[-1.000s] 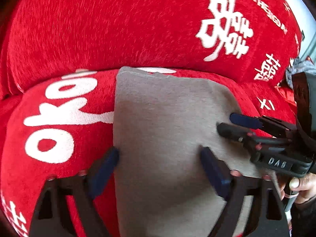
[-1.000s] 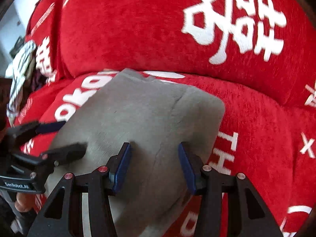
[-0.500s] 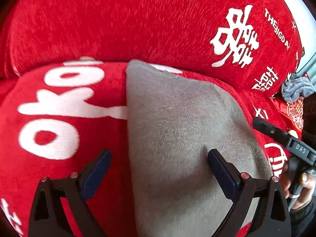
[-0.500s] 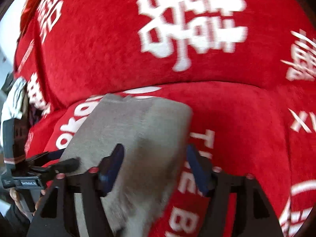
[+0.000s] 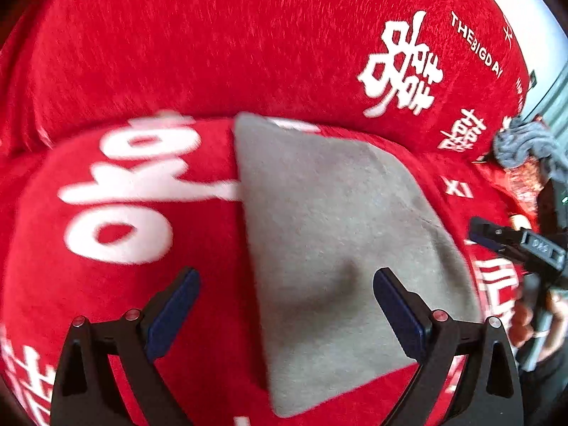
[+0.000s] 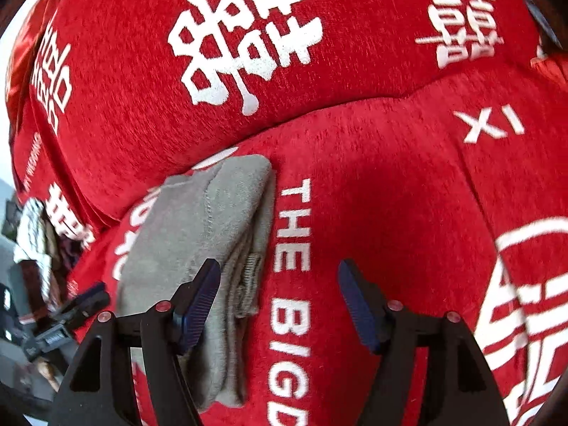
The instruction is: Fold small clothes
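A folded grey garment (image 5: 333, 234) lies flat on the red sofa seat; it also shows in the right wrist view (image 6: 213, 234), where its layered edges face right. My left gripper (image 5: 284, 301) is open and empty above its near left edge. My right gripper (image 6: 278, 298) is open and empty, with its left finger over the garment's right edge and its right finger over bare red cover. The right gripper shows at the right of the left wrist view (image 5: 511, 245), and the left gripper at the lower left of the right wrist view (image 6: 71, 312).
The red sofa cover (image 5: 117, 213) with white lettering covers seat and backrest (image 6: 248, 53). A crumpled grey-blue cloth (image 5: 525, 145) lies at the far right of the sofa. A pale patterned cloth (image 6: 32, 234) lies off the sofa's left end.
Both grippers have drawn back from the garment and opened wider. The right gripper has swung to the right, off the garment's edge. The garment lies where it was.
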Demonstrator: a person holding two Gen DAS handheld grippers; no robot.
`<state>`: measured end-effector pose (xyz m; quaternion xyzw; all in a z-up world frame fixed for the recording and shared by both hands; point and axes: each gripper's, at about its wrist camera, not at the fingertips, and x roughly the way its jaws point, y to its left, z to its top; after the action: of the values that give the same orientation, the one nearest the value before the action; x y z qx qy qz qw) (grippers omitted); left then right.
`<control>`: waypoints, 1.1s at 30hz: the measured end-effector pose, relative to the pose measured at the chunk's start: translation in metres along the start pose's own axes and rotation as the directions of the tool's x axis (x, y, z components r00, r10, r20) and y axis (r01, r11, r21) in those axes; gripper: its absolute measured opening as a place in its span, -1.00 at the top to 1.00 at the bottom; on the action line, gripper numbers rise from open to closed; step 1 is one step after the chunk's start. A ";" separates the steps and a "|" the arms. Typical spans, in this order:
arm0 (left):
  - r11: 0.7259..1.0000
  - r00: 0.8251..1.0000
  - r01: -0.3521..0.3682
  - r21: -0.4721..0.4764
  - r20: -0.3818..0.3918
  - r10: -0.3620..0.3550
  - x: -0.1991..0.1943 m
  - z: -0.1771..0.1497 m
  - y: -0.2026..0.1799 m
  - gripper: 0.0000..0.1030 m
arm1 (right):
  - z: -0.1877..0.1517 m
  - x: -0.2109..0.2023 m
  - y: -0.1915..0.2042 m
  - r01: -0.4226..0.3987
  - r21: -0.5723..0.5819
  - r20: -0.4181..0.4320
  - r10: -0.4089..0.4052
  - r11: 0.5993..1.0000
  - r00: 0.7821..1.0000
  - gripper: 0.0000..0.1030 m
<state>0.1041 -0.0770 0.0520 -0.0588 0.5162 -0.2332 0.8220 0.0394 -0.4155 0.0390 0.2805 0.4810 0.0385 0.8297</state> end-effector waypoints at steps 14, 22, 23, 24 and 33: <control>0.983 0.979 0.126 -0.135 -0.142 -0.145 0.063 0.012 0.000 -0.76 | -0.012 0.081 0.043 -0.098 0.039 -0.153 0.103 0.994 0.983 -0.47; 0.993 0.993 0.108 -0.036 -0.049 -0.110 0.051 0.009 -0.010 -0.17 | -0.018 0.085 0.098 -0.002 -0.194 -0.136 -0.025 0.981 0.990 0.06; 0.993 0.993 0.115 -0.033 -0.036 -0.116 0.046 0.009 -0.009 -0.08 | -0.019 0.082 0.103 0.005 -0.219 -0.123 -0.032 0.976 0.992 0.08; 0.993 0.993 0.113 -0.021 -0.029 -0.114 0.041 0.009 -0.009 -0.06 | -0.021 0.079 0.108 0.018 -0.246 -0.105 -0.045 0.969 0.993 0.09; 0.999 0.999 0.038 0.026 -0.008 -0.038 0.017 -0.013 -0.007 -0.05 | -0.046 0.070 0.148 0.111 -0.382 -0.062 -0.146 0.917 0.987 0.11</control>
<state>0.0969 -0.0888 0.0345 -0.0571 0.5149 -0.2556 0.8163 0.0699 -0.2480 0.0418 0.0816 0.5186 0.0882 0.8466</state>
